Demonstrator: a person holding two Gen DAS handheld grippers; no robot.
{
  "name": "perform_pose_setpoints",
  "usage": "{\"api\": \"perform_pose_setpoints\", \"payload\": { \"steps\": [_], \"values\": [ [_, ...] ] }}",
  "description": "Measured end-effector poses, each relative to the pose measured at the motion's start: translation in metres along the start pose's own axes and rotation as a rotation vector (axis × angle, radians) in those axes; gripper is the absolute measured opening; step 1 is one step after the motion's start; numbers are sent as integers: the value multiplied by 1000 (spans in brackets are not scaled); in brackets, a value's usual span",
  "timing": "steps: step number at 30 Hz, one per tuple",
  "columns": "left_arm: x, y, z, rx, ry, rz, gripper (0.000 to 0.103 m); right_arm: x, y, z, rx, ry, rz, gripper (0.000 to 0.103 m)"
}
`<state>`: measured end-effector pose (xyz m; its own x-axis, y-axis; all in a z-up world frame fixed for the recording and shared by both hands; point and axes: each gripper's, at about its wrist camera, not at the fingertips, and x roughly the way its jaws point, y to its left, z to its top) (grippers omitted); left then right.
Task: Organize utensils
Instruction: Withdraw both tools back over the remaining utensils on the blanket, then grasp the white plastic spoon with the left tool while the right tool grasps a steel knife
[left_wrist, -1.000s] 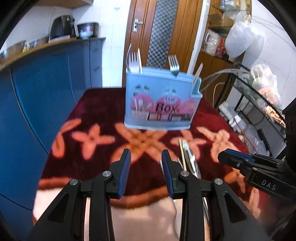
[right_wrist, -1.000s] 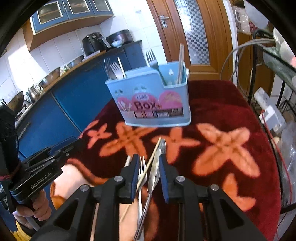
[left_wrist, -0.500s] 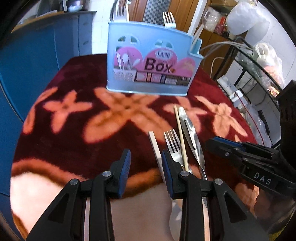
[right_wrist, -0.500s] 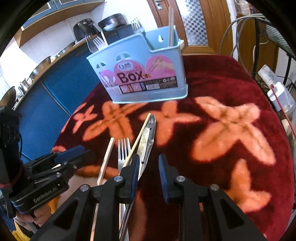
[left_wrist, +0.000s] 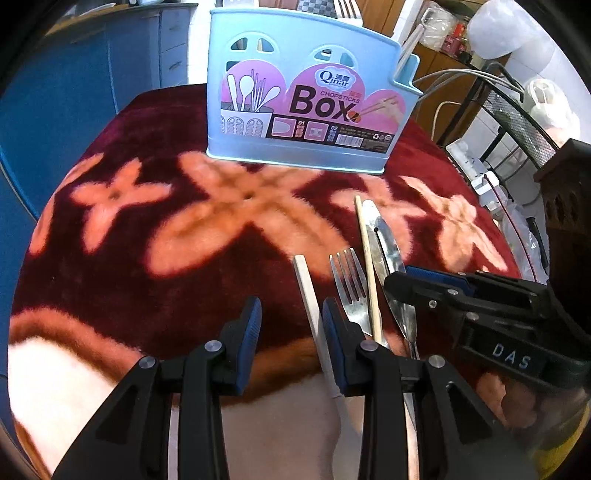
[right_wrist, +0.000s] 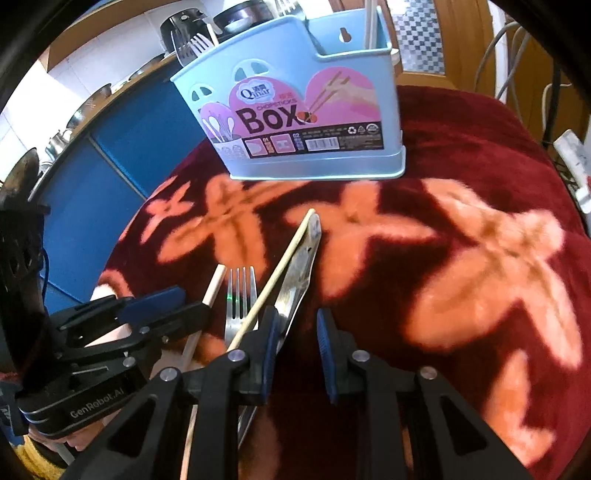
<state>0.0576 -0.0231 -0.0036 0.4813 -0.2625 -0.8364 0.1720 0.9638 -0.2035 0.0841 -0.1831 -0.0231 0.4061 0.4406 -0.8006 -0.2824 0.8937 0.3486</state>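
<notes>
A light blue utensil box (left_wrist: 303, 96) (right_wrist: 306, 110) stands upright at the far side of the table, holding forks and chopsticks. In front of it lie a white chopstick (left_wrist: 308, 295) (right_wrist: 214, 284), a fork (left_wrist: 349, 284) (right_wrist: 240, 295), a wooden chopstick (left_wrist: 367, 258) (right_wrist: 284, 266) and a metal knife (left_wrist: 384, 243) (right_wrist: 303, 266). My left gripper (left_wrist: 291, 332) (right_wrist: 184, 306) hovers open low over the white chopstick, which runs just inside its right finger. My right gripper (right_wrist: 297, 332) (left_wrist: 397, 282) is open beside it. The knife passes under its left finger.
The round table is covered by a dark red plush cloth with orange flowers (left_wrist: 229, 206). Blue cabinets (left_wrist: 55, 92) stand to the left. A wire rack with bags (left_wrist: 524, 110) and a power strip (left_wrist: 480, 173) are at the right. A wooden door is behind the box.
Both grippers have come down and tipped toward the table. The loose utensils now lie right at their fingertips, and the box looms larger. Neither gripper's opening has changed.
</notes>
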Motion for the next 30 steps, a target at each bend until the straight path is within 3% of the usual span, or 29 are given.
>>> {"api": "perform_pose_setpoints", "payload": {
  "steps": [8, 12, 15, 19, 30],
  "values": [
    [8, -4, 7, 31, 30, 21, 34, 4, -7, 9, -17, 69, 67, 22],
    [9, -3, 9, 44, 37, 11, 25, 6, -13, 13, 15, 82, 84, 17],
    [8, 2, 11, 30, 42, -31, 10, 5, -13, 12, 24, 65, 76, 9],
    [5, 9, 14, 2, 27, -70, 4, -1, -15, 5, 64, 31, 96, 6],
    [-20, 28, 15, -65, -59, -112, 4, -25, -8, -3, 73, -93, 120, 4]
  ]
}}
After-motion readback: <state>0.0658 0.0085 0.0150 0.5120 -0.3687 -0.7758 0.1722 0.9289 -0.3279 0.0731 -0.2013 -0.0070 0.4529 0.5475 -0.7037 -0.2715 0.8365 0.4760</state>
